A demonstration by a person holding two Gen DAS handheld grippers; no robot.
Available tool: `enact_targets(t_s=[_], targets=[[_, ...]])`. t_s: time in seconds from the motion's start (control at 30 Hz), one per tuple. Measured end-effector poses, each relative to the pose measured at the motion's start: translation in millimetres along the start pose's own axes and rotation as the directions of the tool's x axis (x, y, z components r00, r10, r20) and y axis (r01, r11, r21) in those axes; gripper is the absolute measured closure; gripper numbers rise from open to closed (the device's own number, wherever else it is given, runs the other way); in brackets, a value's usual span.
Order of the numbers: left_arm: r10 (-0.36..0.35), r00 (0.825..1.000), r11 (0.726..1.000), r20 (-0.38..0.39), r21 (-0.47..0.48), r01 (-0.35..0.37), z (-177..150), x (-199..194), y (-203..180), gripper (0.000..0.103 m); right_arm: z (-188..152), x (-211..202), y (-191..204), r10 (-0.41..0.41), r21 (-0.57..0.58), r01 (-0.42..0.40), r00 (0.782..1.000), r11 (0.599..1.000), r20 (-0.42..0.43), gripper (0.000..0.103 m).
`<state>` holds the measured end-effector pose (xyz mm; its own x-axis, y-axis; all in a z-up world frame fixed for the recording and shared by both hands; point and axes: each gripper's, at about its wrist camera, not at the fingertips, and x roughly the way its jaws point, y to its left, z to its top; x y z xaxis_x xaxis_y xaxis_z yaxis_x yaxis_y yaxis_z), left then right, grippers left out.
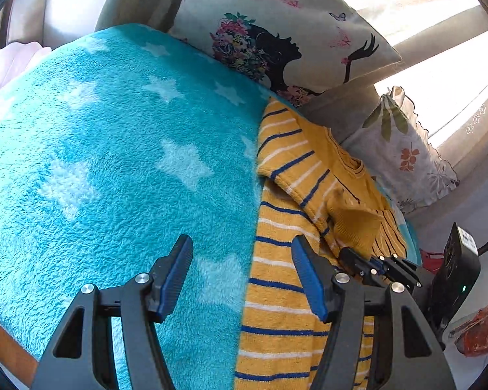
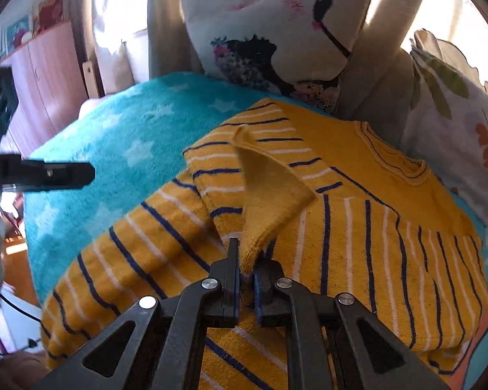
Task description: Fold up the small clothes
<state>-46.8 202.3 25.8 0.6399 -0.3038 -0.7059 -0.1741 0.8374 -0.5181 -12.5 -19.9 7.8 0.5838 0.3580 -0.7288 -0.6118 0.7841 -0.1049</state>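
Fold barely begun: right gripper [image 2: 246,273] pinches sweater [image 2: 358,227] cuff [image 2: 260,227] mid-blanket [image 2: 114,136]; left gripper [image 1: 242,276] hangs released; body unfolded.

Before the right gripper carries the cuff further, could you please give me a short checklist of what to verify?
1. Right gripper shut on the cuff: ok, the fabric is pinched between its fingers.
2. Left gripper free: ok, open above the blanket, holding nothing.
3. Sweater lies flat: not ok, the sleeve is bunched across the chest.
4. Only one layer pinched: cannot tell, the fingers hide the cloth under the cuff.
5. Room to fold: ok on the blanket side; pillows crowd the collar side.
6. Far hem lies straight: cannot tell, it runs out of view.
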Motion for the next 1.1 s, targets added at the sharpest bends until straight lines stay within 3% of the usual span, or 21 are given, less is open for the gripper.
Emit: enact_targets(t_s=[0.03,0.1,0.27,0.4,0.5,0.63,0.73,0.77,0.8,0.87,1.07,1.1], targets=[[-0.003,1.000,1.000,0.001,-0.006,0.003,0.1,-0.2,2.4,0.041,-1.6,1.9,8.9,-0.027,-0.050,0.027,1.000,0.998,0.001,0.090],[-0.006,1.000,1.000,0.004,-0.019,0.006,1.1,0.0,5.5,0.041,-4.0,2.7,25.0,-0.019,-0.127,0.019,1.000,0.992,0.007,0.067],[-0.023,1.000,1.000,-0.012,-0.013,0.023,-1.2,2.3,2.3,0.041,-11.8,-1.8,48.8,0.040,-0.203,-0.042,0.999,0.978,-0.014,0.061],[-0.042,0.998,0.998,-0.044,0.041,0.044,-3.3,12.2,-18.0,0.040,-22.5,-13.7,41.2,0.125,-0.137,-0.128,0.992,0.982,-0.030,0.061],[-0.065,0.994,0.993,-0.086,0.095,0.073,-4.7,28.2,-39.1,0.037,-36.3,-31.1,31.3,0.141,-0.070,-0.142,0.990,0.987,-0.015,0.061],[-0.067,0.986,0.985,-0.154,0.145,0.090,-6.4,57.5,-64.4,0.037,-58.2,-56.0,6.5,0.113,0.047,-0.114,0.993,0.992,0.016,0.061],[-0.016,0.988,0.980,-0.152,0.194,0.046,-8.2,72.7,-80.1,0.037,-75.1,-72.1,-19.4,0.066,0.153,-0.071,0.997,0.986,0.034,0.061],[0.005,0.988,0.978,-0.152,0.206,0.027,-8.2,77.0,-83.3,0.040,-80.5,-76.8,-27.9,0.048,0.183,-0.054,0.998,0.982,0.036,0.061],[0.022,0.987,0.977,-0.157,0.211,0.012,-8.4,80.6,-84.5,0.059,-85.7,-80.9,-36.3,0.023,0.211,-0.030,0.999,0.977,0.036,0.060],[0.040,0.982,0.978,-0.187,0.210,0.000,-8.3,85.3,-82.6,0.088,-95.5,-88.5,-53.1,-0.025,0.265,0.015,0.999,0.964,0.035,0.060],[0.066,0.986,0.982,-0.151,0.185,-0.037,-10.0,61.8,-73.7,0.090,-121.9,-112.6,-102.2,-0.083,0.450,0.049,0.995,0.892,0.057,0.057],[0.065,0.987,0.981,-0.145,0.192,-0.036,-11.7,55.5,-73.0,0.085,-125.9,-116.2,-109.6,-0.097,0.478,0.057,0.993,0.877,0.060,0.055]])
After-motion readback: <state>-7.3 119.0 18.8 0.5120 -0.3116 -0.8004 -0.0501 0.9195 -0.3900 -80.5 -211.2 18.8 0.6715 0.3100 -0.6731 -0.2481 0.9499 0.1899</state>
